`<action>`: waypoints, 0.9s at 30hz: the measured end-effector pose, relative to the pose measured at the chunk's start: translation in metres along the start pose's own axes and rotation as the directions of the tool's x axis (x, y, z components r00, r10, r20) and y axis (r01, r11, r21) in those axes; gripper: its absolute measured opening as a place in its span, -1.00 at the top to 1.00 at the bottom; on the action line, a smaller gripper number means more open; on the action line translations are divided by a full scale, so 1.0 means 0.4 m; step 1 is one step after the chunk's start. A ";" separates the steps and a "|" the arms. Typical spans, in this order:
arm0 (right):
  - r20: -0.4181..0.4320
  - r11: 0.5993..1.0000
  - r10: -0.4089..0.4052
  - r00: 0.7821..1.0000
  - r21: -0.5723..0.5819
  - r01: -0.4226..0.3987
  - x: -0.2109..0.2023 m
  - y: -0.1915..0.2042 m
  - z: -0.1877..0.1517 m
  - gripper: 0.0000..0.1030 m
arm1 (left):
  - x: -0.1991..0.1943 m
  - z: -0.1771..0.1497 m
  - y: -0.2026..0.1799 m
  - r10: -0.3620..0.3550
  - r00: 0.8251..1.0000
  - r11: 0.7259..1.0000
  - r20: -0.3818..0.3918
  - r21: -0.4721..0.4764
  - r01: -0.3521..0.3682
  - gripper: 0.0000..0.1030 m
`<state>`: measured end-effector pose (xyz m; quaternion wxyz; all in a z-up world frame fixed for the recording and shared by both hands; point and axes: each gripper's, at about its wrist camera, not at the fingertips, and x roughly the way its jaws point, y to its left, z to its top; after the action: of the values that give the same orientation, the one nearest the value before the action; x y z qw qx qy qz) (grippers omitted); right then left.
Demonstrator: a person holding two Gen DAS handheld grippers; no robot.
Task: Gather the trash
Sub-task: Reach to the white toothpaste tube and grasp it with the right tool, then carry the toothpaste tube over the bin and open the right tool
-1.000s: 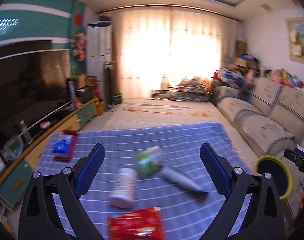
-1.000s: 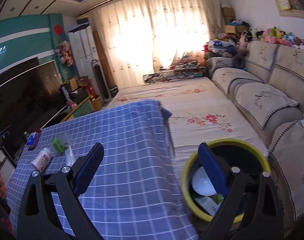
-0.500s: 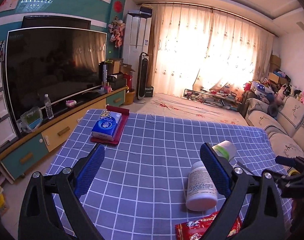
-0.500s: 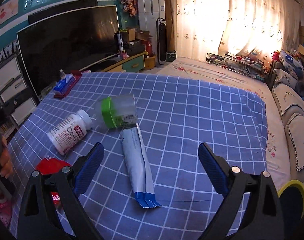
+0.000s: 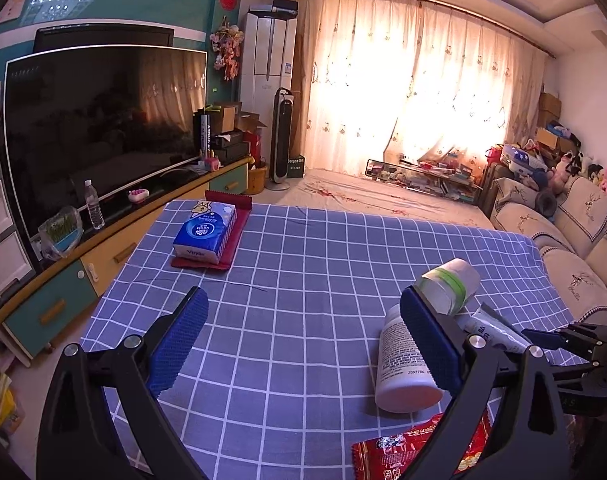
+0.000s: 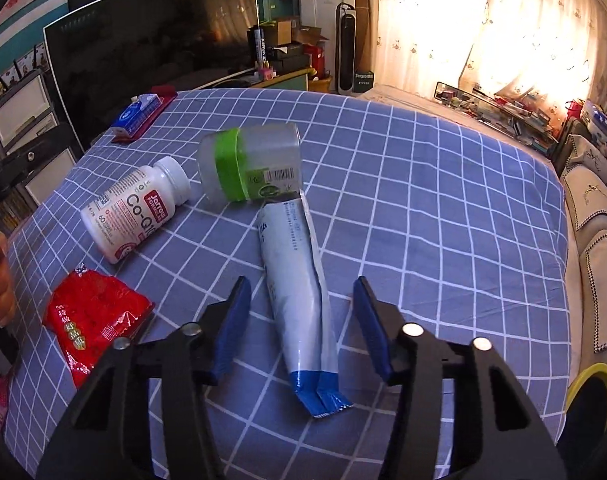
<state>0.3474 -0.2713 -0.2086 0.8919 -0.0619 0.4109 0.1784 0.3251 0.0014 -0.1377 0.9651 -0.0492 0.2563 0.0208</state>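
Note:
On the blue checked tablecloth (image 6: 443, 220) lie a flattened white tube with a blue end (image 6: 299, 296), a clear jar with a green band (image 6: 249, 166), a white pill bottle (image 6: 133, 210) and a red snack packet (image 6: 93, 322). My right gripper (image 6: 301, 324) is open, its fingers either side of the tube's lower half, just above it. My left gripper (image 5: 303, 340) is open and empty over the cloth; the pill bottle (image 5: 403, 360), jar (image 5: 449, 284), tube (image 5: 491, 332) and red packet (image 5: 415, 452) lie at its right.
A blue tissue pack on a red tray (image 5: 207, 232) sits at the table's far left corner. A yellow-rimmed bin (image 6: 591, 396) stands beside the table at lower right. A TV (image 5: 99, 136) and cabinet are on the left, a sofa (image 5: 575, 232) on the right.
My right gripper has come down and forward over the tube, and its fingers have narrowed around it. My left gripper has barely moved.

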 end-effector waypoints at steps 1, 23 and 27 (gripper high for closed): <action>-0.006 1.000 0.002 1.000 0.002 -0.002 0.002 -0.002 -0.001 0.25 | -0.001 -0.001 -0.004 0.000 1.000 1.000 -0.005 -0.001 0.000 -0.85; 0.116 0.981 -0.095 0.989 0.178 0.073 -0.082 -0.122 0.006 0.47 | 0.007 -0.008 -0.001 -0.004 1.000 1.000 0.004 -0.011 0.004 -0.85; 0.189 0.954 -0.211 0.959 0.254 0.160 -0.151 -0.186 0.008 0.47 | 0.001 -0.009 -0.005 -0.004 1.000 1.000 0.013 -0.001 0.004 -0.85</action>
<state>0.3410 -0.3557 -0.1637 0.9447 0.0258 0.3232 0.0490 0.3238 -0.0009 -0.1408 0.9668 -0.0502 0.2497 0.0196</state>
